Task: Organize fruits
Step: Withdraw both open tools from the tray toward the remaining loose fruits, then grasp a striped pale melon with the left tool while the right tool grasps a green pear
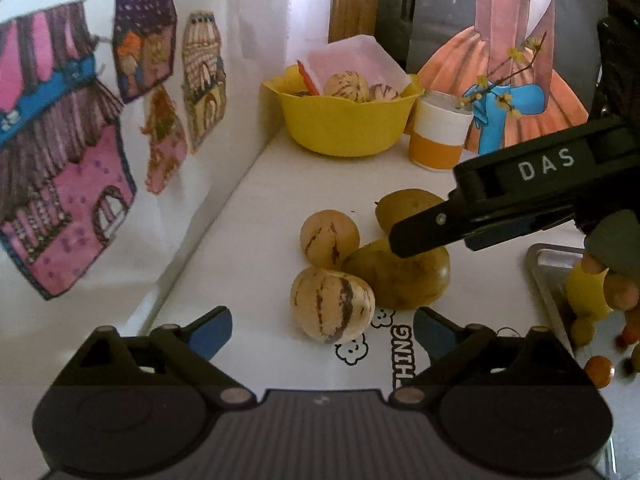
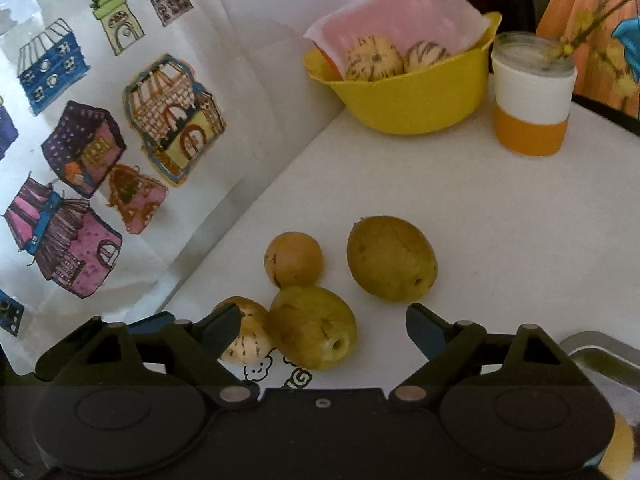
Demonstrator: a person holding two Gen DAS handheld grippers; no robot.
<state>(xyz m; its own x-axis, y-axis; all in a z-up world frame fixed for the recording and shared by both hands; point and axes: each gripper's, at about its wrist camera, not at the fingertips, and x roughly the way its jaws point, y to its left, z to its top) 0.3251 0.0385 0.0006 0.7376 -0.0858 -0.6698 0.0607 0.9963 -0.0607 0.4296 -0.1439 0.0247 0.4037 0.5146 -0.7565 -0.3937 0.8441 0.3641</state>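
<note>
A: Nearest to us, our left hand-held gripper (image 1: 322, 330) is spread wide with nothing between its blue pads. It hangs low over the bench (image 1: 248, 216), lined up on the striped melon (image 1: 332, 306) just ahead, which looks like the reason for that gape.

B: And our right hand-held gripper (image 2: 320, 330) is just as wide open and just as empty. The near green fruit (image 2: 313, 327) sits right in its mouth, touching the striped melon on the left.

A: So we judge each one is picking its own kind. Just behind, the round striped melon (image 1: 330, 237) touches the near green fruit, and the far green fruit (image 2: 391, 258) lies a little apart.

B: From the left wrist camera the right hand-held gripper reaches in over that cluster from the right, and it hides part of both green fruits.

A: Off to the right, a metal tray (image 1: 546, 276) holds small yellow and orange fruits, though they are blurred and partly behind a hand (image 1: 616, 280).

B: Farthest back, the yellow bowl (image 2: 412, 100) already carries two striped melons with a pink-and-white sheet (image 2: 404, 16) propped behind them. That says the striped ones belong there.

A: Beside it stands the orange-and-white cup (image 2: 532, 96) with yellow-flowered twigs, well clear of the sorting.
</note>
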